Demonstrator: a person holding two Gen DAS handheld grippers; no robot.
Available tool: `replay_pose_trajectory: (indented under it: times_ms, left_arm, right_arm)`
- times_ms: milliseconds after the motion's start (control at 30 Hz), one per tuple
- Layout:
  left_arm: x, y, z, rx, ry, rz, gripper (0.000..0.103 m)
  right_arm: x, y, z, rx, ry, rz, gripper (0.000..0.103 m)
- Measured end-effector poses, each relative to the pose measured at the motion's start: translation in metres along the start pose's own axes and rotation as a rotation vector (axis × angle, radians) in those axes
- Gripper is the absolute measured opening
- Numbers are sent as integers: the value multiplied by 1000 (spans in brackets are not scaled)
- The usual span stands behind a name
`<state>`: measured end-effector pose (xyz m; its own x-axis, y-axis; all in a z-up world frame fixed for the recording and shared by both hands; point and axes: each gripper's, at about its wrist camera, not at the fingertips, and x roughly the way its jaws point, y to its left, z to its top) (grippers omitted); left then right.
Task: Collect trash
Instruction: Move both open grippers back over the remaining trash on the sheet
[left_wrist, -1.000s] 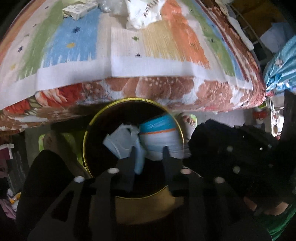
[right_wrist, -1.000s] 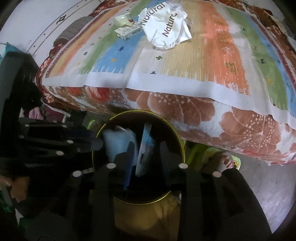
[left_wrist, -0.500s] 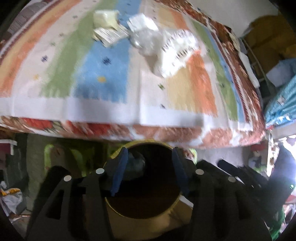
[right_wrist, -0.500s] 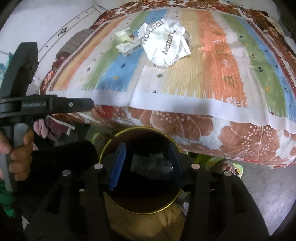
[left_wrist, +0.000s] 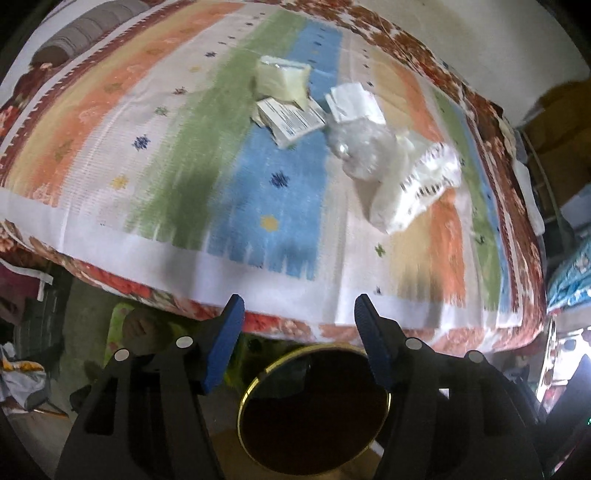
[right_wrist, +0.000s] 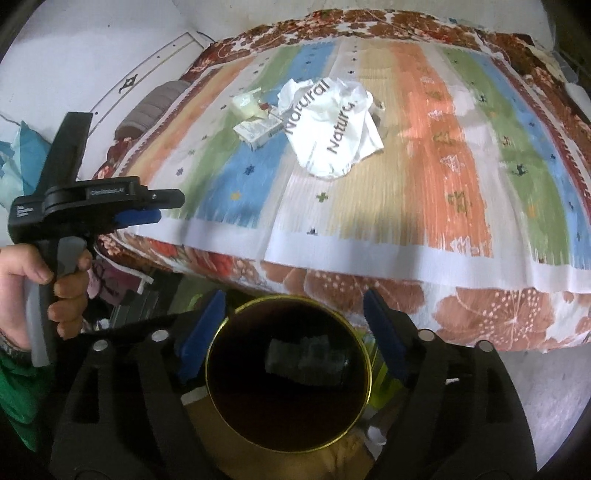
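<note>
A round bin with a gold rim (right_wrist: 288, 373) stands on the floor by the bed; pale trash lies in its dark bottom. It also shows in the left wrist view (left_wrist: 314, 406). My right gripper (right_wrist: 293, 314) is open and empty above the bin. My left gripper (left_wrist: 299, 317) is open and empty over the bed's edge; it shows from the side in the right wrist view (right_wrist: 147, 214). On the striped bedspread lie a crumpled white "Natural" bag (right_wrist: 332, 125), a small white carton (left_wrist: 291, 120), a pale packet (left_wrist: 282, 77) and clear plastic wrap (left_wrist: 358, 147).
The bed (right_wrist: 406, 192) with its floral sheet fills the far side. A grey bolster (right_wrist: 151, 107) lies at the bed's left end. Clothes lie on the floor at the left (left_wrist: 22, 373). Furniture and blue fabric stand at the right (left_wrist: 569, 273).
Both grippers were shut on trash inside the bin, then opened and dropped it. Both have lifted away, the left one up toward the bed.
</note>
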<state>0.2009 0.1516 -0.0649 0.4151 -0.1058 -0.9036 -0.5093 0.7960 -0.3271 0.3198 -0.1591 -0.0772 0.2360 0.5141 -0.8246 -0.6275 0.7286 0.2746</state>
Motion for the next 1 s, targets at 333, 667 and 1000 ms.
replay_pose_trajectory:
  times_ms: [333,667,1000]
  left_arm:
    - [-3,14,40,-72,-153,46,72]
    - [-2,24,78,-146,-278,28,96]
    - [5,48,127,-214,-337,86,97]
  right_arm:
    - [1,20,22,-129,-85,-44,81]
    - [18,25,53,-135,-148,-76,90]
    - [43,6,83,-78,-217,-98,91]
